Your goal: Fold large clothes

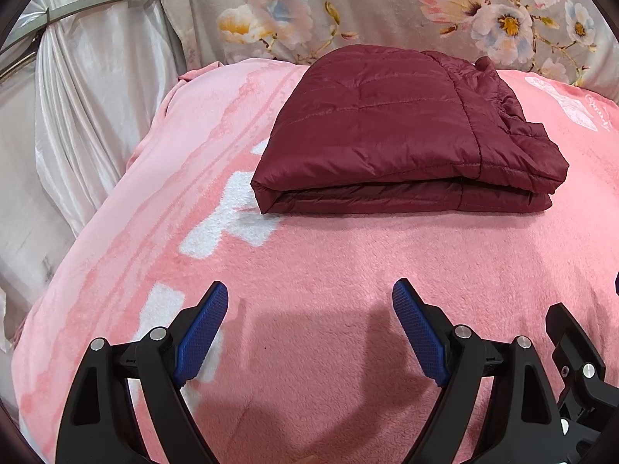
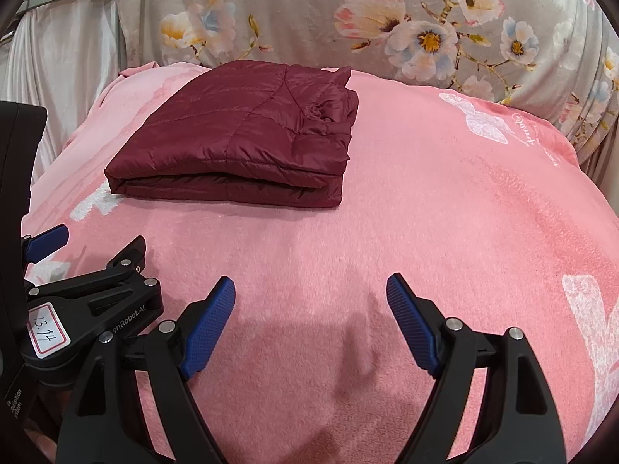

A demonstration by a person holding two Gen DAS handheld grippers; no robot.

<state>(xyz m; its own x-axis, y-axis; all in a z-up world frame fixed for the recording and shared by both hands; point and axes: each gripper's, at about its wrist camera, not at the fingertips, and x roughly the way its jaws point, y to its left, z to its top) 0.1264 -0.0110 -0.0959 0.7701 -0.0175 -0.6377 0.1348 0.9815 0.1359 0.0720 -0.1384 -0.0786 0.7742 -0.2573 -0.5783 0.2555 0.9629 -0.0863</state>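
Item 1: maroon quilted jacket [image 1: 390,131], folded, on pink blanket [image 1: 309,263], far side. Left gripper [image 1: 310,301] and right gripper [image 2: 311,297]: jaws wide apart, empty, near side, apart from jacket.

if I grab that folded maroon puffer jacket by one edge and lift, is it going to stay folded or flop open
Likely flop open: the maroon puffer jacket is soft quilted fabric, stacked in loose layers with nothing holding them. Its shiny shell looks slippery, so the layers may slide apart and slip in the pads. It is probably light for its bulk, and should slide easily over the fuzzy pink blanket.
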